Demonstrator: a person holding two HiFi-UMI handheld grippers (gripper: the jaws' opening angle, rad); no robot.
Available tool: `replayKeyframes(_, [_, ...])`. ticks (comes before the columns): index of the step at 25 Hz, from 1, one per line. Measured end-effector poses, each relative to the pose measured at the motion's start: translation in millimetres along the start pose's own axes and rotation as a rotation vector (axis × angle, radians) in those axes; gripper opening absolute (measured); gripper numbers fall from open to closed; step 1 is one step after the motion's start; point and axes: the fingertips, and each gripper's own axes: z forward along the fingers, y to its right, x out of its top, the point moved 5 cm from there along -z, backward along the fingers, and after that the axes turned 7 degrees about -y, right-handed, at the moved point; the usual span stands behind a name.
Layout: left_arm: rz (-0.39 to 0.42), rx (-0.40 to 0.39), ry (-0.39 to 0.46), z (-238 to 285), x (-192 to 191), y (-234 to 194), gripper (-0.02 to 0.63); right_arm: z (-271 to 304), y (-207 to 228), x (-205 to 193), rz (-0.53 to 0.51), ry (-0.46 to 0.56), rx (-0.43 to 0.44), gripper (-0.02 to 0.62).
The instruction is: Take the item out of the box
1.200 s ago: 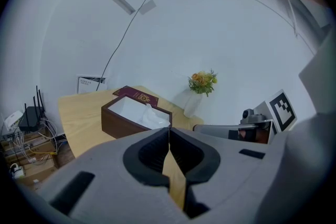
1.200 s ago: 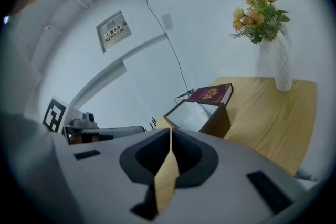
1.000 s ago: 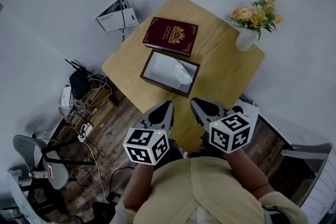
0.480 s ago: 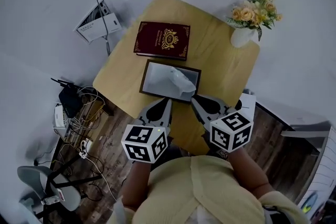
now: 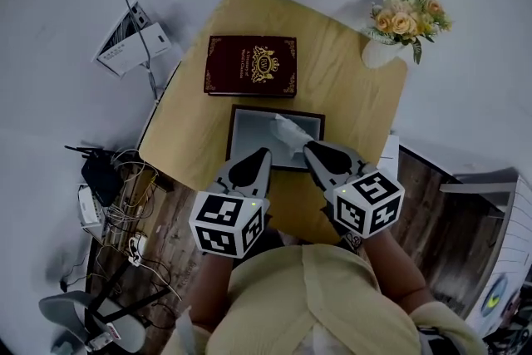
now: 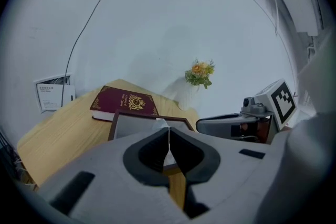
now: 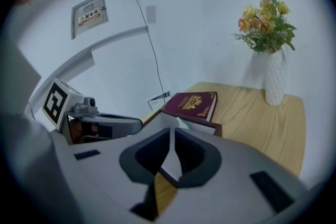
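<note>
A dark-framed open box lies on the round wooden table, with white crumpled tissue standing up in its right half. My left gripper is shut and empty, its tip over the box's near edge. The right gripper is also shut and empty, with its tip beside the tissue at the box's near right corner. In the left gripper view the closed left gripper points at the box. Past the closed right gripper, the right gripper view shows the box.
A maroon book with gold print lies just behind the box. A white vase of flowers stands at the table's far right edge. On the floor to the left are a leaflet holder and a router with tangled cables.
Both grippers have come forward from the table's near edge to the box's near side. They stayed shut. The head view has swung, so the table sits more centrally.
</note>
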Motion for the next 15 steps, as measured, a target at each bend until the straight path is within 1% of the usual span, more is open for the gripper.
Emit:
replayKeyframes(8, [0.108, -0.104, -0.089, 8.6, 9.5, -11.0, 0.025, 11.4, -1.8, 1.7, 0.032, -0.020, -0.089, 0.034])
replayKeyframes(15, [0.152, -0.172, -0.120, 14.4, 18.6, -16.3, 0.025, 17.2, -2.5, 0.0, 0.031, -0.053, -0.159, 0.034])
